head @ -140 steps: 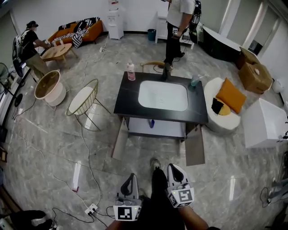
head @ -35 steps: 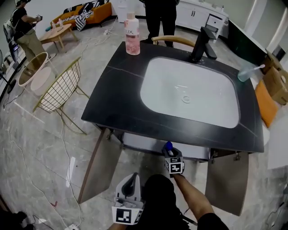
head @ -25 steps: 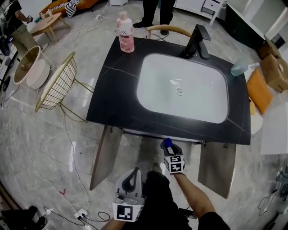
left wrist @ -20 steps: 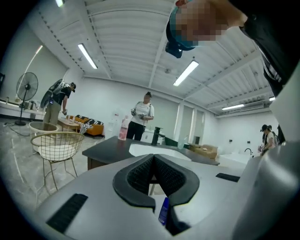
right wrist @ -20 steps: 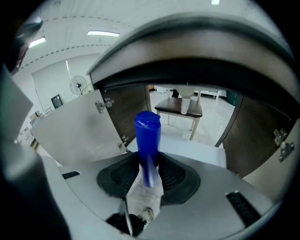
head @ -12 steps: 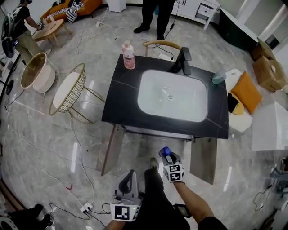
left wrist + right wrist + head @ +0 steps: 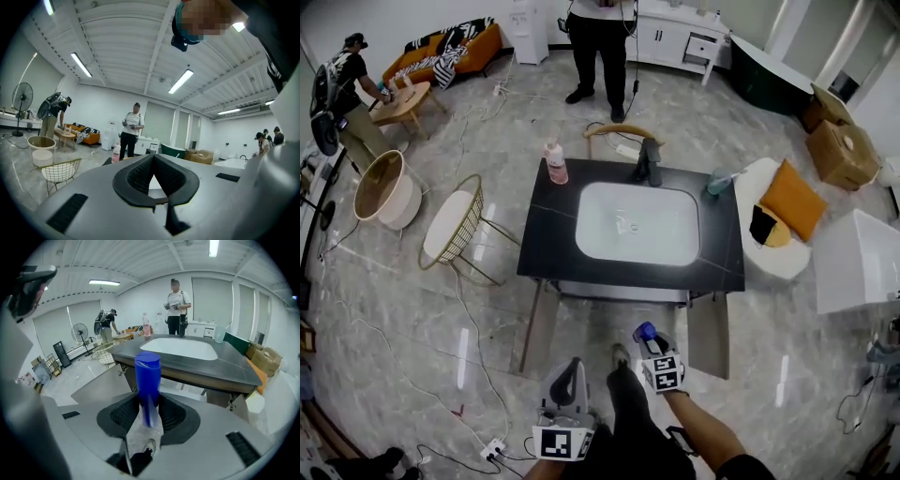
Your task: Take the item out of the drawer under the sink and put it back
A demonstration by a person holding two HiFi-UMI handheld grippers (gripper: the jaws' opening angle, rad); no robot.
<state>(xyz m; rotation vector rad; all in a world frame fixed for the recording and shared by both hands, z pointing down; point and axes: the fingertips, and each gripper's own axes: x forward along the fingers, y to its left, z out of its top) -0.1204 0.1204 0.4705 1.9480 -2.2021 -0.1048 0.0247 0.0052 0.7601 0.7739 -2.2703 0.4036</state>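
The right gripper (image 7: 149,409) has hold of a blue bottle (image 7: 148,380); its jaws stand partly apart, both pads pressed on the bottle's lower body, with the capped end sticking out past the tips. The bottle is out of the cabinet, held in the air in front of the black counter (image 7: 551,246), over the marble floor (image 7: 441,319) and near the person's shoe (image 7: 621,354). The left gripper (image 7: 571,373) holds nothing; its jaws meet at the tips; it sits low in the head view, to the left of the right one. Both cabinet doors (image 7: 538,328) under the counter hang open; the pale drawer (image 7: 623,292) shows between them, below the white sink (image 7: 637,225). A pink bottle (image 7: 555,165) and a black faucet (image 7: 649,161) stand at the counter's far edge, with a person in dark trousers (image 7: 598,47) beyond.
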